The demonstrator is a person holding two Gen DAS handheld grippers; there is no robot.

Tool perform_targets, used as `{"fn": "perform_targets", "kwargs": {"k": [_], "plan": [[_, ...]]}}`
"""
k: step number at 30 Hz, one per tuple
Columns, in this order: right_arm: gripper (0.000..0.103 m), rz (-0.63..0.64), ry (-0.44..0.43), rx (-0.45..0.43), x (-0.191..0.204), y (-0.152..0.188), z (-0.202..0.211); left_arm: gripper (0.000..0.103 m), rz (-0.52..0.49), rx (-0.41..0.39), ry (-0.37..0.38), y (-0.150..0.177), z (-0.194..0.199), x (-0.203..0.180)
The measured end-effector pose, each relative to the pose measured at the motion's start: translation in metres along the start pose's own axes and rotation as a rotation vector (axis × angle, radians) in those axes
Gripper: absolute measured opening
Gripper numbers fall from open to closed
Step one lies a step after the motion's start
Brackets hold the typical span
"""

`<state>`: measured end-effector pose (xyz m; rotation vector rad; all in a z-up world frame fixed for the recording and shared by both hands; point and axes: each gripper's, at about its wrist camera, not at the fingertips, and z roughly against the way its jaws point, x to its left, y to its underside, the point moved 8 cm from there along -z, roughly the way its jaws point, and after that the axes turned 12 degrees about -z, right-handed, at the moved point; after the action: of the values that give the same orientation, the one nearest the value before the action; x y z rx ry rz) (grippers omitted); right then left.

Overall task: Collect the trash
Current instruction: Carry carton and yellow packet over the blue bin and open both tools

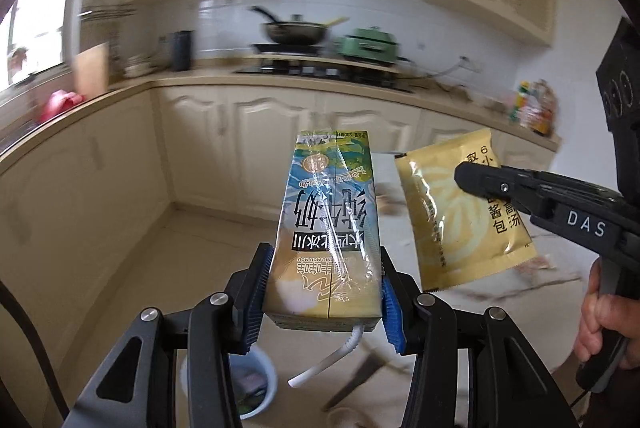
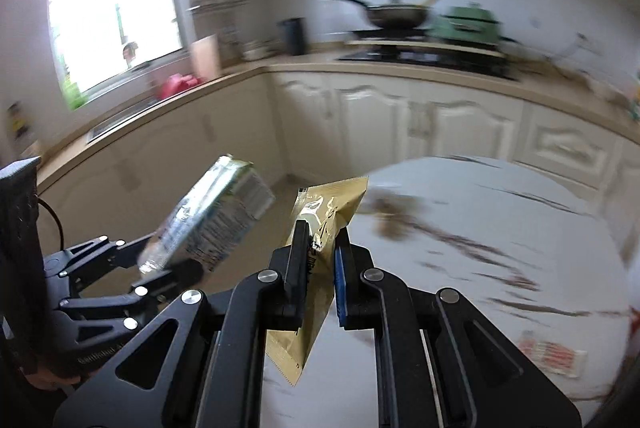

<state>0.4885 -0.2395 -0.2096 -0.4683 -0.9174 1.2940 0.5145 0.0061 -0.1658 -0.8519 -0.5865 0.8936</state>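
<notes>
Left gripper (image 1: 324, 292) fingers clamp milk carton (image 1: 332, 220), straw dangling at 6 o'clock. Right gripper (image 2: 320, 248) fingers pinch gold sauce packet (image 2: 320, 224). Only left view shows white bin (image 1: 256, 380) on floor, holding scraps; only right view shows marble counter (image 2: 500, 248).

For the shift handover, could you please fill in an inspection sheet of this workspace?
Surface: white marble-patterned round table, brown streaks.
Job's things: blue-and-yellow milk carton with white bent straw; gold foil sauce sachet; white round bin on the floor, rubbish inside.
Clutter: red-and-white flat wrapper on the table.
Grippers: left gripper shut on the carton; right gripper shut on the sachet.
Cables: thin black cable by the left gripper.
Surroundings: cream kitchen cabinets, black wok, green pot.
</notes>
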Motion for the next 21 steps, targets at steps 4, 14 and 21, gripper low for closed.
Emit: {"fn": "perform_targets", "kwargs": {"k": [4, 14, 21], "plan": [[0.011, 0.088, -0.074, 0.079, 0.075, 0.028, -0.045, 0.045, 0.050, 0.053, -0.074, 0.043, 0.025, 0.053], [0.011, 0.219, -0.084, 0.397, 0.141, 0.157, -0.203, 0.045, 0.241, 0.336, -0.086, 0.186, -0.023, 0.130], [0.011, 0.210, -0.021, 0.564, 0.110, 0.234, -0.300, 0.045, 0.346, 0.530, -0.012, 0.281, -0.098, 0.150]]}}
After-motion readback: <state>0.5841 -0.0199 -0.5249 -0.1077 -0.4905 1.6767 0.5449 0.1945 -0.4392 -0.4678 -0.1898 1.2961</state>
